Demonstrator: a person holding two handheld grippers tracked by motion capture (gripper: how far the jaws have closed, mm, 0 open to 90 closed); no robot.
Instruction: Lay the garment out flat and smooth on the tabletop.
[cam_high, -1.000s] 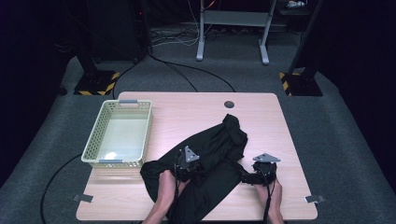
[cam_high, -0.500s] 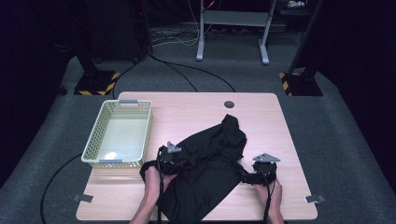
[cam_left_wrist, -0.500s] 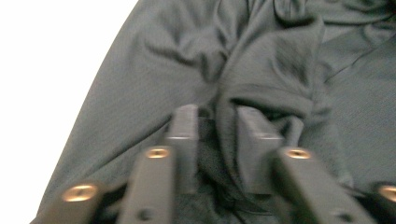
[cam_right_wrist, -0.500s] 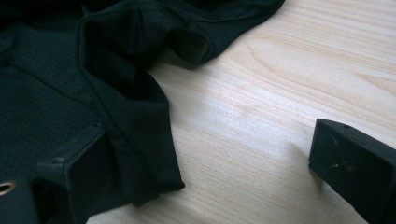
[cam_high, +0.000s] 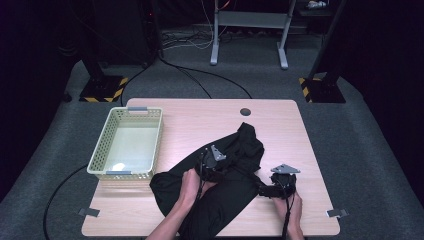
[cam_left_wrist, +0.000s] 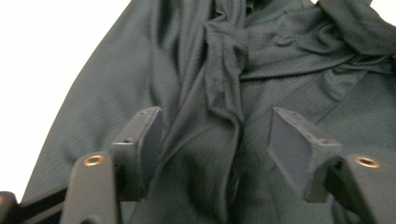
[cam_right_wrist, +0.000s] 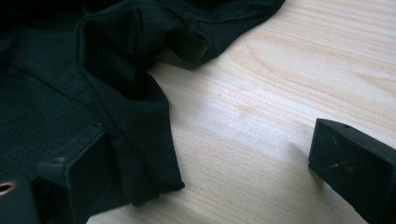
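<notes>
A black mesh garment (cam_high: 227, 197) lies crumpled across the middle and front of the wooden table (cam_high: 190, 117). My left gripper (cam_high: 216, 161) rests over the garment's middle. In the left gripper view its jaws (cam_left_wrist: 215, 126) have just been opening; a raised fold of the cloth (cam_left_wrist: 224, 93) runs between them and the pads stand clear of it. My right gripper (cam_high: 274, 188) sits at the garment's right edge, open wide. In the right gripper view (cam_right_wrist: 210, 144) one jaw lies beside the hem (cam_right_wrist: 144, 154) and the other hangs over bare wood.
A pale yellow basket (cam_high: 158, 142) with nothing in it stands at the table's left side. A round cable hole (cam_high: 245, 111) is near the far edge. Bare wood lies to the right and behind the garment. Stand legs and cables are on the floor beyond.
My left gripper swung left with the cloth, then came back right onto the garment's middle, and the cloth's left part now lies spread out near the basket. The right gripper stayed put.
</notes>
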